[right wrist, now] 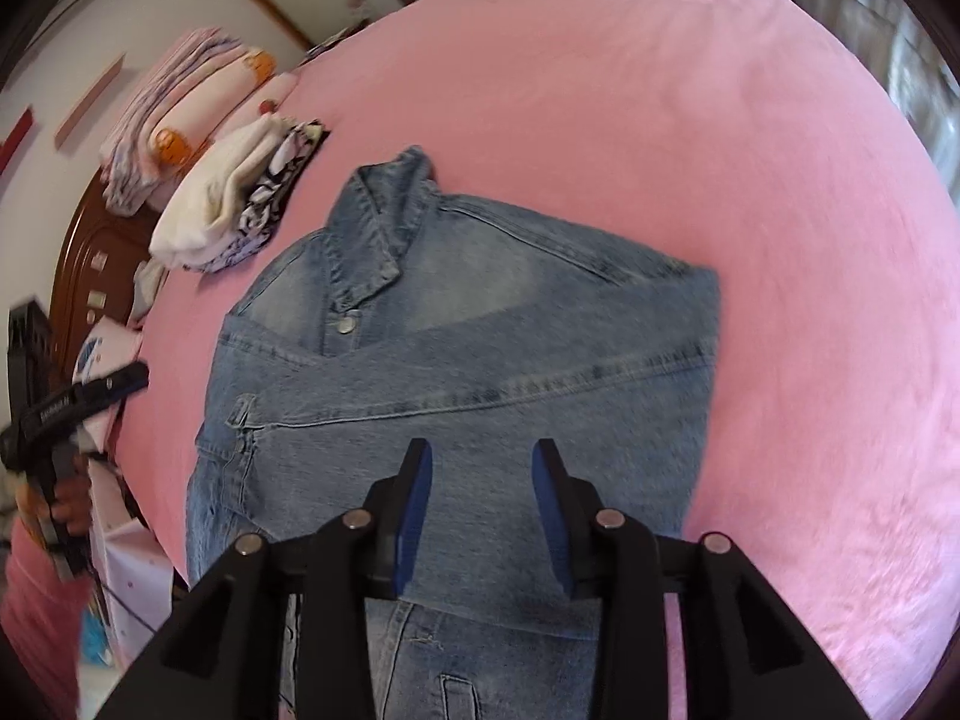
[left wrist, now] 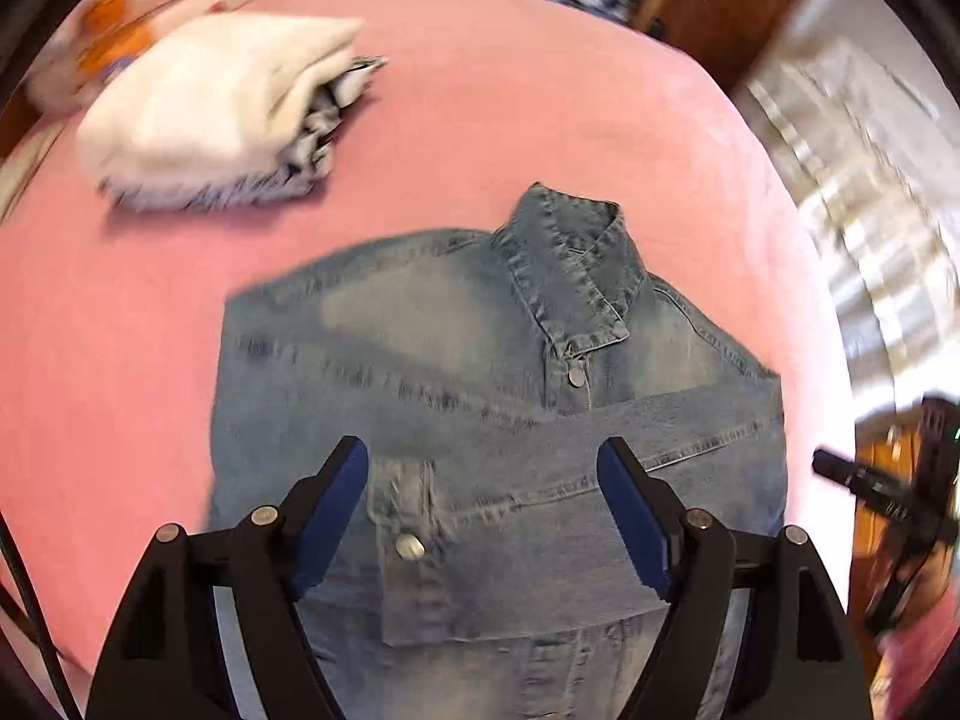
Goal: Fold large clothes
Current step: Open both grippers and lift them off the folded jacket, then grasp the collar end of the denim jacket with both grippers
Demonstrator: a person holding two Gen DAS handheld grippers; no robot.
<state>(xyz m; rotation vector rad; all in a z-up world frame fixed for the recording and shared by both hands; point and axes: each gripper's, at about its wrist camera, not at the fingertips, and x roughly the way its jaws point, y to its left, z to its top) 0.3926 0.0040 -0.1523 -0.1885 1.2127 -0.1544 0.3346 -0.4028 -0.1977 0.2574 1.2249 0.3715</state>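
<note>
A blue denim shirt (left wrist: 420, 330) (right wrist: 480, 324) lies flat on the pink bed (left wrist: 540, 90) (right wrist: 660, 120), collar (left wrist: 570, 258) away from me, buttoned, with both sleeves folded across its front. My left gripper (left wrist: 483, 450) hangs above the shirt's middle, jaws wide open, and no cloth sits between the blue pads. My right gripper (right wrist: 481, 450) is also above the shirt with a narrower gap, open and holding nothing. Each gripper shows at the edge of the other's view: the right one (left wrist: 840, 468) and the left one (right wrist: 129, 381).
A folded pile with a white garment on top (left wrist: 210, 108) (right wrist: 222, 204) sits on the bed beyond the shirt's left shoulder. Stacked pink bedding (right wrist: 180, 90) and a dark wooden headboard (right wrist: 90, 240) lie further left. Pink sheet stretches to the right of the shirt.
</note>
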